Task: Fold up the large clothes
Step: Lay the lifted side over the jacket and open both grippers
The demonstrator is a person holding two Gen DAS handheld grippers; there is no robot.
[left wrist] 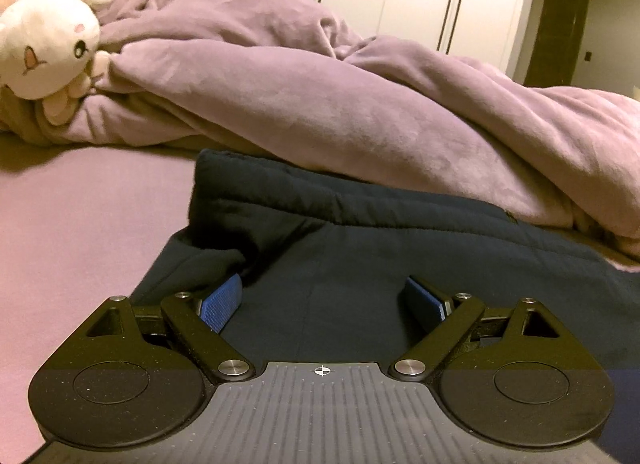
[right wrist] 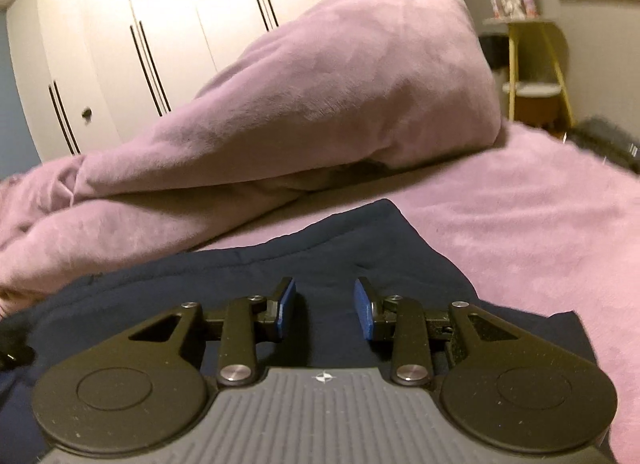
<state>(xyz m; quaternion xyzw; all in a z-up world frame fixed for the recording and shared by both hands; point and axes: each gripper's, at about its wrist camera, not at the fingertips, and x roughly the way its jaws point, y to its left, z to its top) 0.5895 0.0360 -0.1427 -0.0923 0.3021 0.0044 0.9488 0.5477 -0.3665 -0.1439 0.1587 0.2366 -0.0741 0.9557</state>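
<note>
Both grippers sit low over the garment (left wrist: 360, 264), a dark navy piece lying flat on the bed (left wrist: 80, 223), just in front of the heaped duvet (left wrist: 320, 103). My left gripper (left wrist: 326, 298) has its fingers spread wide, with cloth under them but nothing pinched; a thick hem or waistband runs across ahead of it. My right gripper (right wrist: 325, 310) is parted more narrowly over the garment (right wrist: 340, 252) near its far corner, and it also grips nothing. I judge this to be the reach before a fold, each side lining up on an edge. Next I need to lower both, close on a single layer at matching points, then lift together so the cloth carries over evenly. A plush toy (left wrist: 44, 43) lies off to the left, well apart.
</note>
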